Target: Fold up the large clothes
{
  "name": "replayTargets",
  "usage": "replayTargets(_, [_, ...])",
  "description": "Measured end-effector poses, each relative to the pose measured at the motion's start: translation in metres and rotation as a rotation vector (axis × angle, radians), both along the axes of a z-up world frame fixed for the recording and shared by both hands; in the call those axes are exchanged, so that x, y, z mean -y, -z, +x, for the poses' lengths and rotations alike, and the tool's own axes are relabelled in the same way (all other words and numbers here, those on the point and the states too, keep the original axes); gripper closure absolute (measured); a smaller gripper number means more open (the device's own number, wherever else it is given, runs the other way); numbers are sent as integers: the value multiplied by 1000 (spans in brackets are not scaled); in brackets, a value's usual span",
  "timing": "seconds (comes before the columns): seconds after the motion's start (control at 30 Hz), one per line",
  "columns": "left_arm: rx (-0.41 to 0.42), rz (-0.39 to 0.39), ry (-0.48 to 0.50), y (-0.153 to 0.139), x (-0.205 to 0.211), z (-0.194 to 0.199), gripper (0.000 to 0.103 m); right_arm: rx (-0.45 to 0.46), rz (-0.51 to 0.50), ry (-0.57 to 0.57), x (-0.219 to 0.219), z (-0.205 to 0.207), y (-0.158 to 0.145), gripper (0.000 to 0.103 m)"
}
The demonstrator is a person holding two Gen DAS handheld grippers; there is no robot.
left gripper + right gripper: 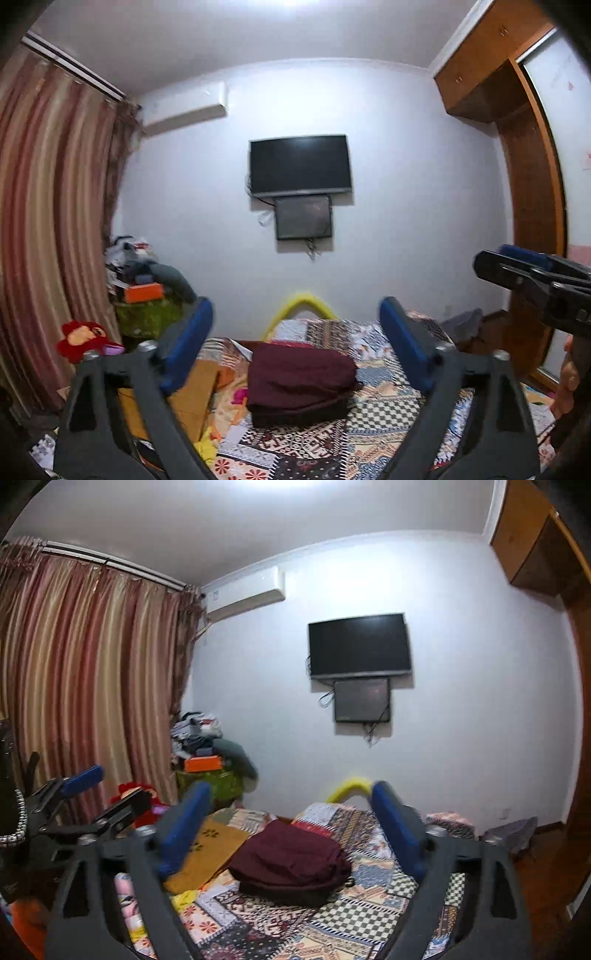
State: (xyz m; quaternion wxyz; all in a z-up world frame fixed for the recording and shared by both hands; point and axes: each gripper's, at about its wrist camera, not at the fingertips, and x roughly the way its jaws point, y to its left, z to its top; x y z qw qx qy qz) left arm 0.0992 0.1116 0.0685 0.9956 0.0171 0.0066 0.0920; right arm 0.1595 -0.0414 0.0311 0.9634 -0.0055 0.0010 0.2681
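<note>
Garment (299,384) lay folded on the bed (384,410).
Left gripper (295,347) and right gripper (291,827) both stood wide, seemingly holding nothing.

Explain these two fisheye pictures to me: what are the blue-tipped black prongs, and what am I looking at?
No robot here: a person carries a hand-held gripper in each hand, each with its own camera looking along two blue-padded fingers. One picture is from the left hand-held gripper, the other from the right hand-held gripper. Both are open and hold nothing. Ahead, a folded maroon garment lies on a bed with a patchwork quilt. On the wall hangs a television.
</note>
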Motion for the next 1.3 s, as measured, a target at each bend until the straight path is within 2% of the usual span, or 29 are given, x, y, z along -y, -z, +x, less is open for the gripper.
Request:
replayTargets(0.03, [5, -7, -4, 2, 0, -4, 3, 9, -1, 15, 1, -2, -1, 1])
replayTargets(0.1, [1, -37, -9, 5, -5, -7, 0, 21, -9, 35, -3, -2, 0, 0])
replayTargets(0.3, [-16, -84, -23, 11, -16, -8, 0, -24, -45, 19, -11, 8, 3, 0])
replayTargets(0.77, [-29, -88, -27, 21, -12, -12, 0, -64, -75, 19, -3, 4, 21, 0])
replayTargets(1.3, [-54, -89, -16, 29, -10, -4, 0, -110, -73, 40, 5, 2, 18, 0])
